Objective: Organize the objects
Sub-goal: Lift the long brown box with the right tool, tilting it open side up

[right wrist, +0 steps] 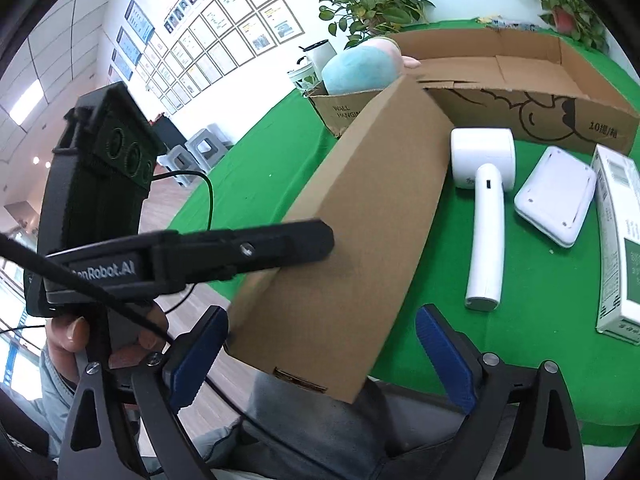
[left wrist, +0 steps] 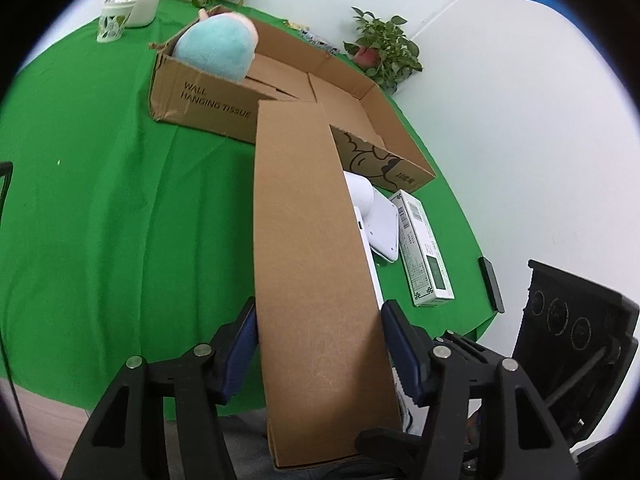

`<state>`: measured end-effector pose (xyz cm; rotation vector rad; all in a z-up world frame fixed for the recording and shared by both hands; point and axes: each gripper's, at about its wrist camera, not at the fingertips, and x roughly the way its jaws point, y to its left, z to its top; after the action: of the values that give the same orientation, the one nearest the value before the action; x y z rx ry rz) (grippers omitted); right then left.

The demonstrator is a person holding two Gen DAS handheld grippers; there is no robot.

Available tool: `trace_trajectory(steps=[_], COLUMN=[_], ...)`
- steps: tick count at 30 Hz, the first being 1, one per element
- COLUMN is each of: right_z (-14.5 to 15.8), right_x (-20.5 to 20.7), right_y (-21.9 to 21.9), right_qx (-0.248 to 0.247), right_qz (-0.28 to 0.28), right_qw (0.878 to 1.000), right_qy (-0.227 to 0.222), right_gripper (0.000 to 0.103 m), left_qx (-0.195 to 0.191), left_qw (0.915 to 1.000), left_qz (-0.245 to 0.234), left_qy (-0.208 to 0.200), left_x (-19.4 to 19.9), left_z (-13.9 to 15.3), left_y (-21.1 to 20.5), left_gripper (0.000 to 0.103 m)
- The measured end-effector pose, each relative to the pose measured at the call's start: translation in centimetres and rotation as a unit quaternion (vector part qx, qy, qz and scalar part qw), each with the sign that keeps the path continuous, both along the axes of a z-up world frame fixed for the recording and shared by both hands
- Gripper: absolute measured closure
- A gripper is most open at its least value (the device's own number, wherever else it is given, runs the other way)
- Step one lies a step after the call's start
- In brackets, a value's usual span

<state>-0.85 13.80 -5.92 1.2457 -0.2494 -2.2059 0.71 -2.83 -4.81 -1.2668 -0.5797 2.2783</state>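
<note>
My left gripper [left wrist: 318, 336] is shut on a long brown cardboard box [left wrist: 312, 264] and holds it above the green table, its far end toward the big open carton [left wrist: 208, 100]. The box also shows in the right wrist view [right wrist: 360, 216], with the left gripper's finger [right wrist: 280, 246] pressed on its side. My right gripper [right wrist: 320, 348] is open, its blue pads apart on either side of the box's near end, not touching it. A blue plush toy [left wrist: 218, 46] sits in the carton's left end.
On the green cloth [right wrist: 532, 332] lie a white hammer-shaped device [right wrist: 486, 216], a white flat pad [right wrist: 554, 196] and a white-green carton [right wrist: 620, 240]. Potted plants [left wrist: 384, 46] and cups [left wrist: 136, 6] stand at the back. A black phone [left wrist: 491, 283] lies at the table's right edge.
</note>
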Motion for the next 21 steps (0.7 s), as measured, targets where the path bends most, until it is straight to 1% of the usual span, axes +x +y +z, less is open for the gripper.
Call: trace_trajectory(steps=[3,5,8,9,11,14,17,21], right_z=[0.1,0.3,0.6,0.7,1.0,1.2,1.4,1.7], right_x=[0.1,0.3,0.5,0.6,0.9,1.0,1.2,1.4], right_y=[-0.4,-0.5,-0.2,0.1,1.0,2.4,3.7,5.3], right_qx=[0.004,0.007,0.009,0.01,0.021,0.025,0.022,0.022], right_qz=[0.008,0.011,0.005,0.001,-0.011,-0.028,-0.046,-0.07], right_qw=[1.0,1.0,1.0,1.0,1.0,0.999,0.999,0.997], right_qy=[0.006,0.012,0.012,0.014,0.018,0.015,0.014,0.016], right_gripper=[0.014,0.014,0.012,0.011,0.011,0.011,0.011,0.011], left_qx=[-0.007,-0.003,-0.013,-0.009,0.006,0.007,0.024,0.048], left_qw=[0.9999,1.0,0.9999,0.9999,0.9995,0.9981,0.9968,0.9933], left_qz=[-0.006,-0.005,-0.004,-0.008,-0.023,-0.048,-0.069,-0.097], left_qy=[0.003,0.001,0.005,0.009,0.02,0.038,0.033,0.041], left_x=[0.2,0.3,0.6,0.7,0.7,0.6,0.1,-0.8], left_z=[0.2,0.3,0.7,0.8,1.2,1.9,1.6,1.6], left_y=[0.4,0.4,0.6,0.8,1.4,3.0,4.5,6.5], left_gripper=[0.044,0.044,0.044,0.047,0.059,0.059,0.059,0.059])
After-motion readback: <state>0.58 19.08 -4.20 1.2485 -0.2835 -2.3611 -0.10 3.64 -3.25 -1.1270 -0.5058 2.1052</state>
